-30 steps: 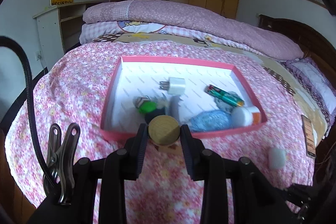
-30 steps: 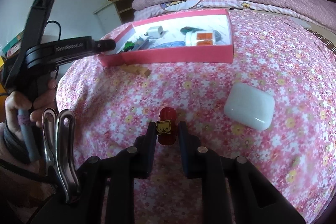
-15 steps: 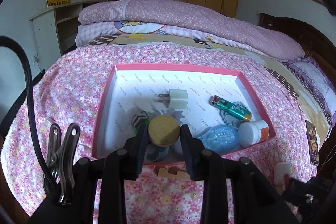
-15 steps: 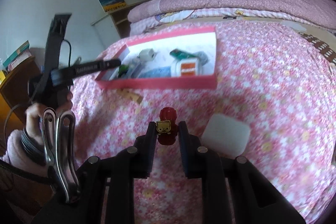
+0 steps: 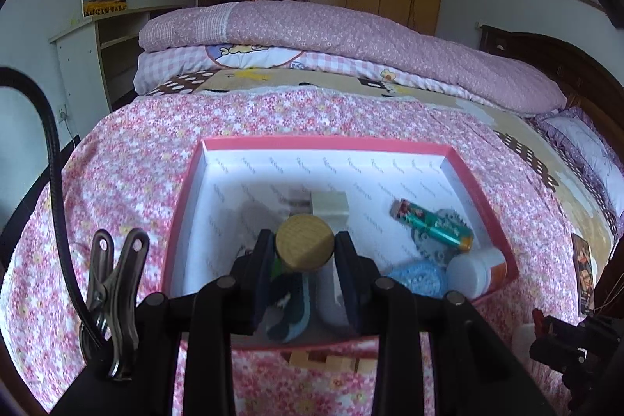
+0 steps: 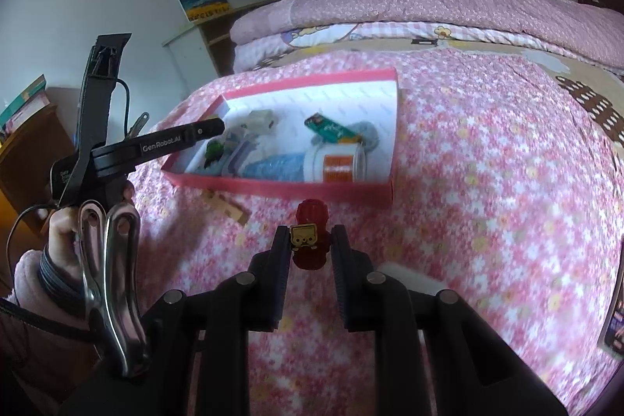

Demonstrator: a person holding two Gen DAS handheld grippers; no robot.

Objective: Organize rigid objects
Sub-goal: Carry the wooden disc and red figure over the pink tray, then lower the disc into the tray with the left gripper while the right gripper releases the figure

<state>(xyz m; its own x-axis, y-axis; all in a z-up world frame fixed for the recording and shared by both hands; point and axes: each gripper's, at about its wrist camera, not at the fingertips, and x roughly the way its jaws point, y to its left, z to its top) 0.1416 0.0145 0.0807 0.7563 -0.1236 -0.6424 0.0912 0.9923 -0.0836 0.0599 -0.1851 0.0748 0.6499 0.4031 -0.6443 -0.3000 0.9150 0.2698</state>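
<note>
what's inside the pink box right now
White charger plug, green lighter, white jar, blue object, something green. The left gripper hides items beneath.

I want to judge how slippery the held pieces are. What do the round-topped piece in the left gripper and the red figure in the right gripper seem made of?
Round-topped piece: looks like unfinished wood, pale tan, matte, faint grain. Red figure: probably moulded plastic, glossy dark red with highlights, carrying a small gold face plate; metal or ceramic cannot be ruled out.
</note>
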